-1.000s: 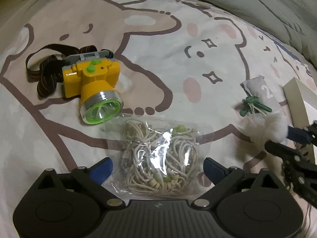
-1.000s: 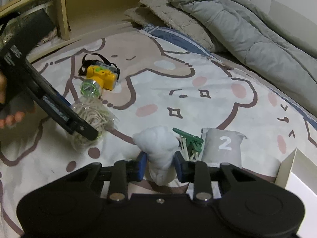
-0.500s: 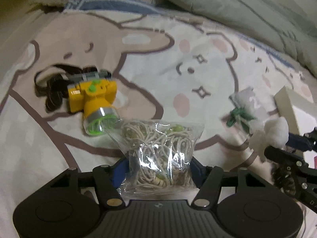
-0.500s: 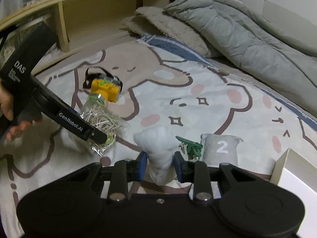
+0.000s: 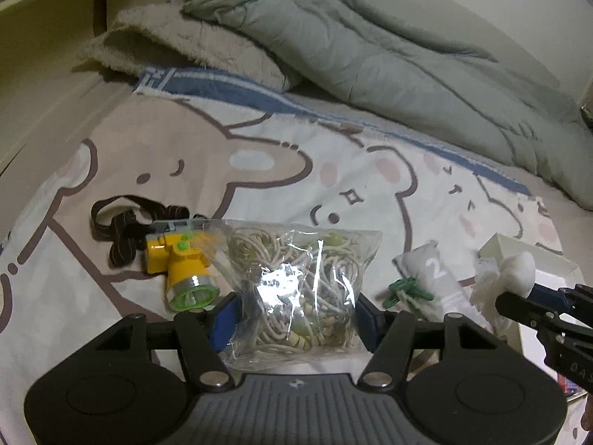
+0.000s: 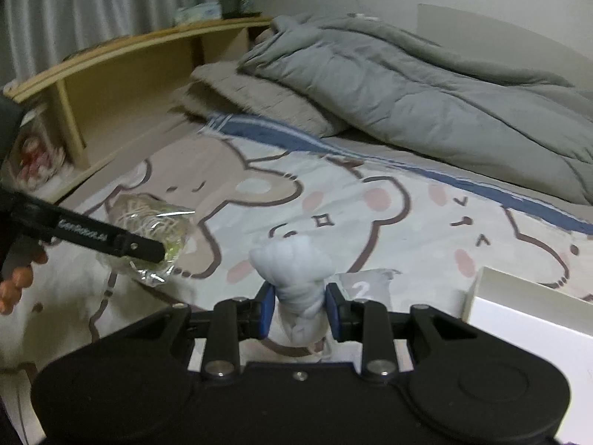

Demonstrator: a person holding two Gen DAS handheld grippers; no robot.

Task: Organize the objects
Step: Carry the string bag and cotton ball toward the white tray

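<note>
Holding a clear bag of cords (image 5: 300,289) between its jaws, the left gripper (image 5: 296,315) risks losing it, because the thin plastic can slide. The right gripper (image 6: 300,309) pinches a white cloth bundle (image 6: 296,282). A yellow headlamp (image 5: 178,270) lies left of the left jaws; a white box (image 6: 519,315) waits right of the right jaws, nothing blocking it.

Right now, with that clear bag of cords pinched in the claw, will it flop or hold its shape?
The clear bag will probably sag: thin crinkly film, loose coiled cords inside. It looks light. The glossy plastic might slip between the left claw's pads.
</note>
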